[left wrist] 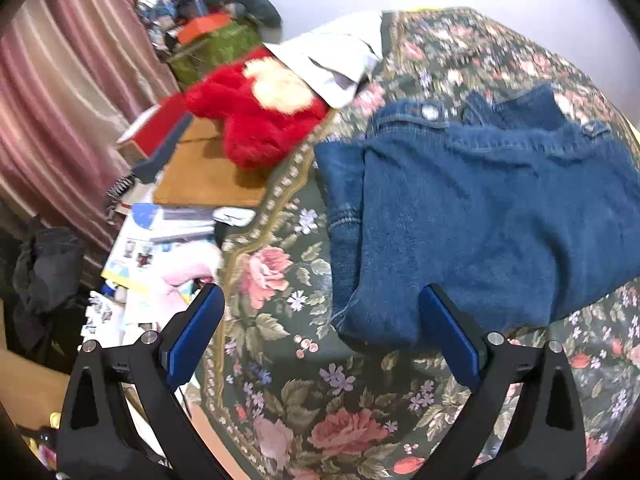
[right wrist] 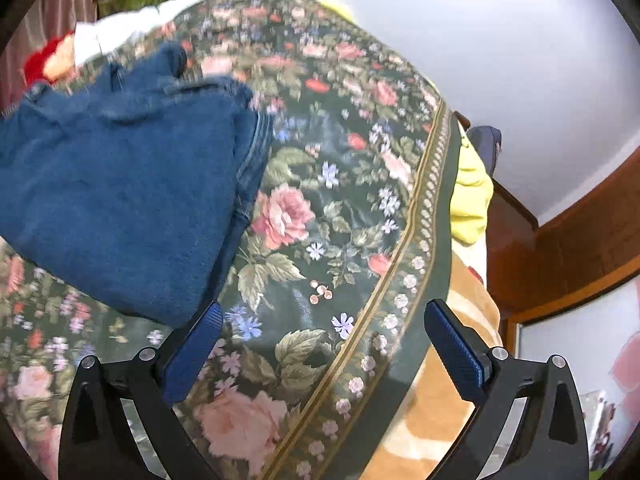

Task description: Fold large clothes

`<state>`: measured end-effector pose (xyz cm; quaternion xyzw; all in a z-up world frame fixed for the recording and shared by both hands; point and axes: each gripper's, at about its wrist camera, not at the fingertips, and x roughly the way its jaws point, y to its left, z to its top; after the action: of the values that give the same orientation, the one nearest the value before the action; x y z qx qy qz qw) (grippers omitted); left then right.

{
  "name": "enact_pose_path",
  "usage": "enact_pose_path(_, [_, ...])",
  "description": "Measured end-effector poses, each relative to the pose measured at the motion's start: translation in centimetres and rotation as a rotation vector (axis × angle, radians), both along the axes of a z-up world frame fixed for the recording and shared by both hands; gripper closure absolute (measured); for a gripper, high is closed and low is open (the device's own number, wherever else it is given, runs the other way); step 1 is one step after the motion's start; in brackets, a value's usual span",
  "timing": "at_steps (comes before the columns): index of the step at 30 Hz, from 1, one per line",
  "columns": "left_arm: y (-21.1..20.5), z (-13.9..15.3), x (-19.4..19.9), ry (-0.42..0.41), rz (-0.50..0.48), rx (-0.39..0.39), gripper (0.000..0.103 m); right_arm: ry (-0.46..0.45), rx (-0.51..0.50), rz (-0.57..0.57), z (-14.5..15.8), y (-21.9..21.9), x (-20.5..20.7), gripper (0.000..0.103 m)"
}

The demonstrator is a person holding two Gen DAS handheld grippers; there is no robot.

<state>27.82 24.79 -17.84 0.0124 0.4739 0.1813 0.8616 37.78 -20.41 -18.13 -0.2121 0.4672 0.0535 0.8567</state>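
A pair of blue jeans [left wrist: 480, 208] lies folded in a thick bundle on a dark green floral bedspread [left wrist: 280, 280]. In the left wrist view my left gripper [left wrist: 320, 300] is open and empty, above the spread, with its right finger over the near corner of the jeans. In the right wrist view the jeans [right wrist: 120, 200] lie at the left on the bedspread [right wrist: 340, 200]. My right gripper [right wrist: 322, 312] is open and empty, to the right of the jeans' near corner.
A red plush toy [left wrist: 256, 120] and a white pillow [left wrist: 332, 60] lie at the head of the bed. Books, papers and a pink cloth [left wrist: 172, 240] clutter the left side. A striped curtain [left wrist: 60, 100] hangs left. A yellow cloth [right wrist: 472, 192] and wooden furniture [right wrist: 560, 240] stand right.
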Motion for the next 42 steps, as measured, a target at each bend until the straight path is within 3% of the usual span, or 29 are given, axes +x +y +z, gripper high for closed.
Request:
enact_pose_path(3, [-1.4, 1.5, -1.0, -0.052, 0.007, -0.025, 0.003, -0.015, 0.086, 0.023, 2.1, 0.8, -0.9, 0.003])
enact_pose_path(6, [-2.4, 2.1, -1.8, -0.094, 0.020, -0.106, 0.003, 0.001, 0.181, 0.064, 3.6, 2.7, -1.1, 0.002])
enact_pose_path(12, [-3.3, -0.2, -3.2, -0.153, 0.134, -0.342, 0.003, 0.050, 0.342, 0.156, 4.2, 8.1, -1.8, 0.002])
enact_pose_path(19, [-3.6, -5.2, -2.7, -0.101, 0.199, -0.595, 0.003, 0.181, 0.406, 0.196, 0.2, 13.3, -0.8, 0.002])
enact_pose_path(22, [-3.4, -6.7, -2.1, -0.115, 0.215, -0.705, 0.004, 0.254, 0.404, 0.185, -2.3, 14.5, 0.1, 0.002])
enact_pose_path(25, [-2.8, -7.4, -1.0, -0.153, 0.204, -0.802, 0.012, 0.305, 0.396, 0.154, -4.5, 14.8, 0.9, 0.002])
enact_pose_path(27, [-2.3, -7.9, -0.2, -0.181, 0.198, -0.852, 0.020, 0.291, 0.390, 0.151, -5.0, 14.7, 1.2, 0.002])
enact_pose_path(34, [-0.2, -8.4, 2.4, -0.291, 0.266, -0.874, 0.030, 0.283, 0.391, 0.182, -5.3, 14.3, 1.5, 0.000])
enact_pose_path(37, [0.7, -8.5, 3.7, -0.314, 0.308, -0.788, 0.052, 0.268, 0.361, 0.201, -5.5, 14.7, 1.2, 0.000])
enact_pose_path(40, [1.8, -8.3, 4.5, -0.340, 0.330, -0.786, 0.061, 0.266, 0.328, 0.227, -5.7, 15.2, 0.8, 0.000])
enact_pose_path(42, [1.8, -7.7, 5.2, -0.310, 0.338, -0.753, 0.066, 0.271, 0.317, 0.242, -5.6, 15.5, 0.5, 0.000])
